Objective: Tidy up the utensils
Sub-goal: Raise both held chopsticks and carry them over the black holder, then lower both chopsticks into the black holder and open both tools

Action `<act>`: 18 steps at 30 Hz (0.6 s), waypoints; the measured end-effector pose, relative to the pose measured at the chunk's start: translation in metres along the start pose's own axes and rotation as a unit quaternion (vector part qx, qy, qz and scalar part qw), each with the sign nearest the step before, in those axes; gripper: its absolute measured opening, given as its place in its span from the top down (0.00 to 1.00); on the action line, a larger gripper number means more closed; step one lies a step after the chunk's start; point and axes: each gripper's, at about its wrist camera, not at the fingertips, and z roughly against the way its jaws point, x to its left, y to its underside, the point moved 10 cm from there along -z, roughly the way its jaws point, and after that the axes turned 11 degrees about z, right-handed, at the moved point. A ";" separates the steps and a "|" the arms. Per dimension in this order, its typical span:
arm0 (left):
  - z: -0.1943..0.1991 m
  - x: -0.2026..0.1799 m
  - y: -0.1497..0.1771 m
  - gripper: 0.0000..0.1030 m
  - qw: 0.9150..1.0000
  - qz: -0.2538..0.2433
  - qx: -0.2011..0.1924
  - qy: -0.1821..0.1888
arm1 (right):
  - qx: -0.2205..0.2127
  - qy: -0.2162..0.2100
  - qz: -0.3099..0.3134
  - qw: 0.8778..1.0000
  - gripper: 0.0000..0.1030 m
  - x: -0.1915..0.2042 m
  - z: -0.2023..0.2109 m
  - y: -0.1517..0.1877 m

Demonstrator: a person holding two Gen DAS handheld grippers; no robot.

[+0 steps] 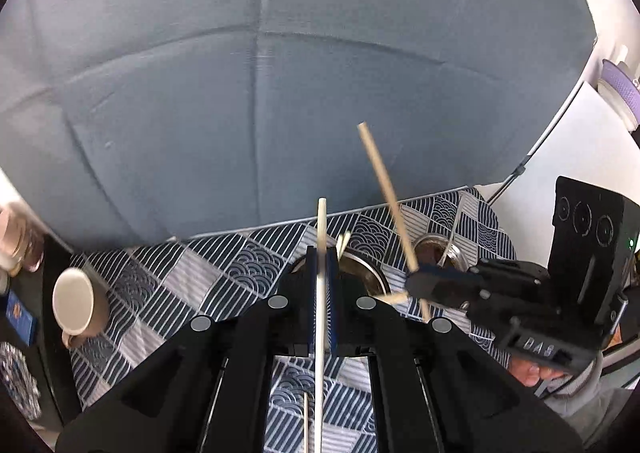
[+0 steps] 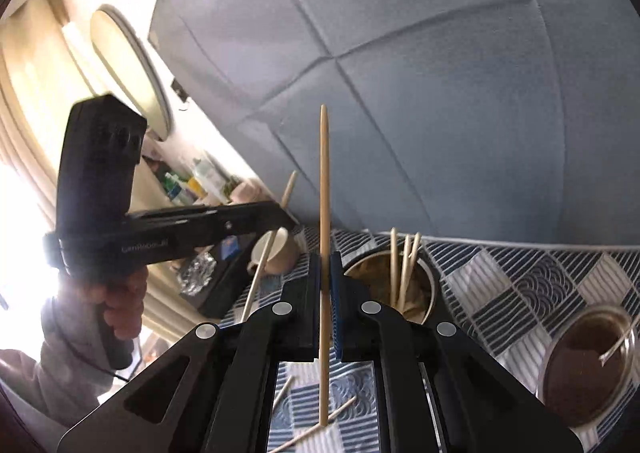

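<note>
My left gripper point(image 1: 320, 255) is shut on a pale chopstick point(image 1: 322, 221) that stands upright between its blue pads. My right gripper point(image 2: 329, 257) is shut on a wooden chopstick point(image 2: 324, 173), pointed end up. Each gripper shows in the other's view: the right gripper point(image 1: 416, 279) with its slanted chopstick point(image 1: 384, 181), and the left gripper point(image 2: 285, 213) with its chopstick point(image 2: 260, 265). Just beyond both grippers stands a metal cup point(image 2: 430, 285) holding several chopsticks point(image 2: 404, 261); the same cup point(image 1: 372, 273) shows in the left wrist view. Two loose chopsticks point(image 2: 308, 433) lie on the tablecloth below.
A glass jar point(image 2: 592, 353) with brown contents and a metal utensil stands right of the cup. A beige mug point(image 1: 76, 305) lies on its side at the left. A patterned blue and white tablecloth point(image 1: 168, 281) covers the table. A blue-grey padded backrest point(image 1: 280, 93) rises behind.
</note>
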 end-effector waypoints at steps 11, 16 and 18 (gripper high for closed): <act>-0.044 -0.001 -0.050 0.95 0.998 0.018 -0.028 0.048 | -0.050 0.004 -0.008 0.999 0.95 -0.034 -0.029 -0.019; -0.048 0.011 -0.065 0.95 0.996 0.033 -0.077 0.043 | -0.088 0.001 0.010 0.996 0.95 -0.034 -0.031 -0.019; -0.050 0.010 -0.067 0.95 0.994 0.034 -0.085 0.053 | -0.087 0.005 0.017 0.996 0.95 -0.034 -0.035 -0.015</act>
